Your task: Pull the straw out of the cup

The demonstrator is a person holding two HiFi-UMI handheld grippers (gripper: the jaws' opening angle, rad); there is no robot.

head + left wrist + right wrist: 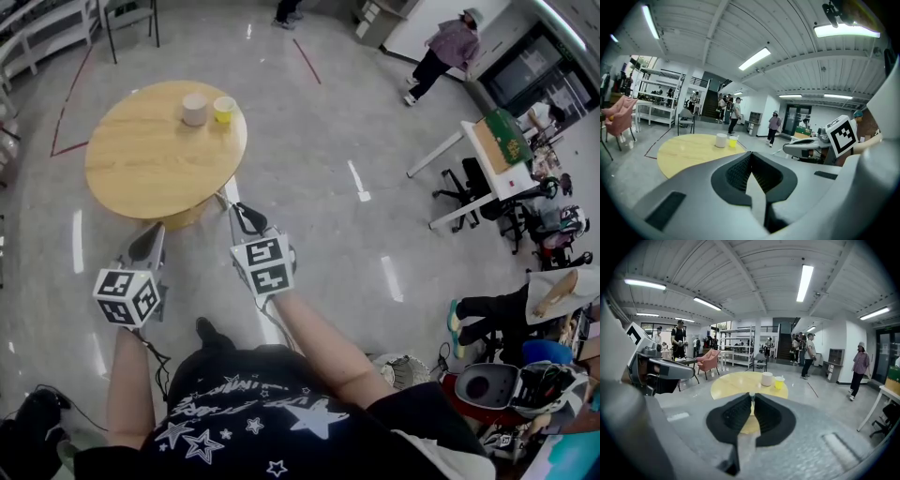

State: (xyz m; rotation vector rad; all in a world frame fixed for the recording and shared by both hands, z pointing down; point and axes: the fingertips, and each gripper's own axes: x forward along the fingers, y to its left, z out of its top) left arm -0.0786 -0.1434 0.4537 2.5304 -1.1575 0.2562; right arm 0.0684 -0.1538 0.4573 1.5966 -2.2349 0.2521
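Observation:
A round wooden table (141,164) stands ahead of me on the shiny floor. Near its far edge a yellow cup (224,110) stands right of a white cup (194,110); both also show as the yellow cup (779,382) and the white cup (767,378). The straw is too small to make out. My left gripper (155,231) hangs short of the table's near edge, its jaws together and empty (751,153). My right gripper (228,204) reaches to the table's near right rim, also shut with nothing between the pads (753,395). Both are well short of the cups.
A white desk (487,155) with office chairs stands at the right, a person (448,49) walks at the back. A pink armchair (708,360) and shelving (740,352) stand beyond the table. More people stand by the stairs (736,110). Red tape lines (70,98) mark the floor.

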